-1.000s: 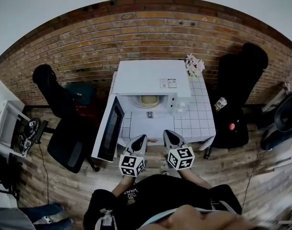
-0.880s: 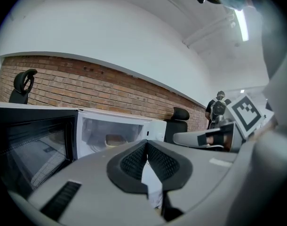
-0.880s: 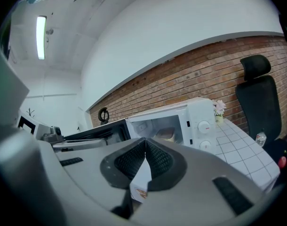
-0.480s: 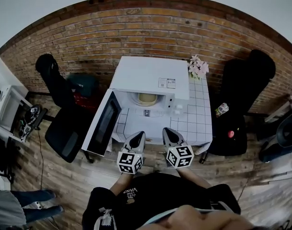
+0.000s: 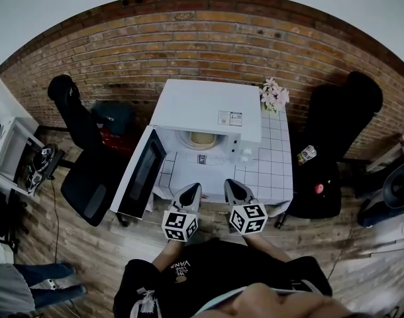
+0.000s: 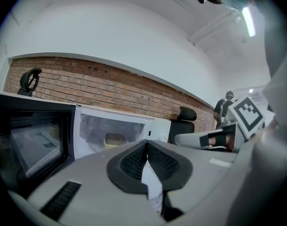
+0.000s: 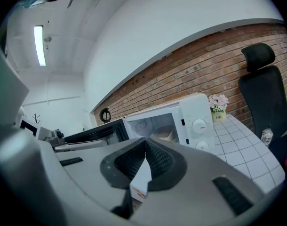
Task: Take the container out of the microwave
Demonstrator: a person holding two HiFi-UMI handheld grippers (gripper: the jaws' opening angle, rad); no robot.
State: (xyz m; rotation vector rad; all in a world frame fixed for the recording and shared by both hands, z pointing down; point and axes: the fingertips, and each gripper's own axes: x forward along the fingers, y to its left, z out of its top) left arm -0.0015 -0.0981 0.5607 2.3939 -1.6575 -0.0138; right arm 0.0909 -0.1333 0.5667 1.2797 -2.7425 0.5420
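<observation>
A white microwave stands on a white tiled table against the brick wall. Its door hangs open to the left. Inside sits a pale yellowish container, also seen as a small tub in the left gripper view and a tub in the right gripper view. My left gripper and right gripper hover side by side at the table's near edge, short of the microwave. Both are shut with nothing between the jaws.
A small pot of pink flowers stands on the table right of the microwave. Black office chairs flank the table, one chair at right with a bottle on it. A white shelf unit sits far left.
The view has shifted and both grippers have edged slightly forward toward the table; their jaws stay shut. The microwave door stays open.
</observation>
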